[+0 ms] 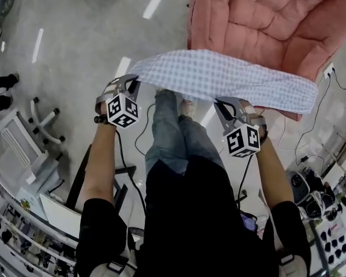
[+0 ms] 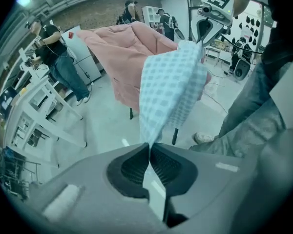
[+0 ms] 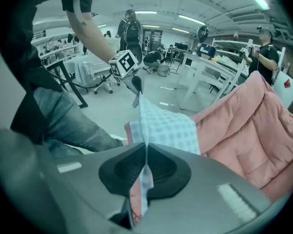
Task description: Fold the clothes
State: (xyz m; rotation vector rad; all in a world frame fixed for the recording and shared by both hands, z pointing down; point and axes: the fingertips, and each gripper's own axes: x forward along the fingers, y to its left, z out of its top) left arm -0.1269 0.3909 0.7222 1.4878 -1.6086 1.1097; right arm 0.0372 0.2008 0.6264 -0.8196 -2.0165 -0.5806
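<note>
Hanging between the left gripper (image 1: 132, 84) and right gripper (image 1: 221, 104), the blue-and-white checked cloth (image 1: 219, 77) is pinched tight by both sets of fingers (image 2: 132, 167); a thinly held corner might slip free.

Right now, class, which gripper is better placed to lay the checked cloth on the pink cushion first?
Probably the right. The right gripper, shut on the checked cloth, sits close to the pink cushion; the left gripper, also shut on it, hangs over bare floor.

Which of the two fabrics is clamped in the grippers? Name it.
The blue-checked cloth, stretched between the left gripper and right gripper; the pink quilted pad behind it is in neither.
</note>
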